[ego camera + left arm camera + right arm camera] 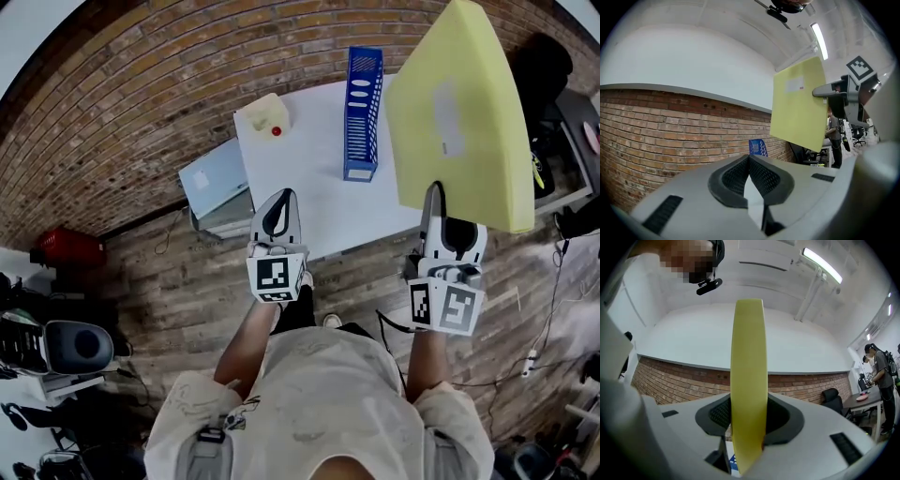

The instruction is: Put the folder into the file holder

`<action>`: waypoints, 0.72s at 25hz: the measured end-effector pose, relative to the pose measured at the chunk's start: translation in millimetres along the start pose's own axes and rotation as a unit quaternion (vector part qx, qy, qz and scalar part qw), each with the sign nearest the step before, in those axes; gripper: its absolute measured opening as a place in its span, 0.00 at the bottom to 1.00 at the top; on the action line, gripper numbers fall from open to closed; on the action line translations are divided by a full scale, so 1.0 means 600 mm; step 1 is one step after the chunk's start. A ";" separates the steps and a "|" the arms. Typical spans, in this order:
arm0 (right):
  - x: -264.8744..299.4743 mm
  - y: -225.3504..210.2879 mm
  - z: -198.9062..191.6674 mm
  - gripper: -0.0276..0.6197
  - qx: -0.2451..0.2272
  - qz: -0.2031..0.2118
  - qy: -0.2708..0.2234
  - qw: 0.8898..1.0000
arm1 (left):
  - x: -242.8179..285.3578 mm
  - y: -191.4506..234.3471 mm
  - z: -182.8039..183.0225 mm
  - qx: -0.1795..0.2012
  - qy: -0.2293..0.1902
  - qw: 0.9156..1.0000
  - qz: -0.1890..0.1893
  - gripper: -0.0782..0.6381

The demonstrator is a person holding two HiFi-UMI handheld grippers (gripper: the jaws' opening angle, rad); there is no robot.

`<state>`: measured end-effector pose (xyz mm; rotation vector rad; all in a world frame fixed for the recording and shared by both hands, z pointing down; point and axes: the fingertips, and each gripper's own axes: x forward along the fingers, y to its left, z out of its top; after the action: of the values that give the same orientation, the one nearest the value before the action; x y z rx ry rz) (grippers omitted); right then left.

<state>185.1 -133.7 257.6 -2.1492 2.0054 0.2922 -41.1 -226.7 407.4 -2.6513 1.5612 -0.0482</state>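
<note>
Bright, even light from a ceiling tube lamp (821,264); fisheye edges bend, corners go black.

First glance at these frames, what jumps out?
The big yellow folder dominates. It is held up in the air at the right, clamped at its lower edge in the right gripper's jaws. To its left, a blue file holder stands upright on the white table. The left gripper hangs over the table's near edge, jaws together on nothing.
</note>
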 end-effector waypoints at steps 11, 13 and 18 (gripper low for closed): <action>0.116 0.027 -0.004 0.33 -0.001 -0.022 -0.033 0.999 | 0.104 0.064 -0.013 -0.011 0.001 1.000 -0.017 0.13; 0.134 0.029 -0.009 0.33 -0.003 -0.022 -0.032 0.999 | 0.119 0.068 -0.015 -0.013 0.002 1.000 -0.019 0.13; 0.166 0.035 -0.026 0.33 -0.006 -0.028 -0.029 0.999 | 0.144 0.082 -0.027 -0.012 0.005 1.000 -0.027 0.13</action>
<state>170.9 -235.1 245.5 -2.1747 1.9131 0.3545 -42.8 -326.7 419.6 -2.7164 1.5020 -0.0446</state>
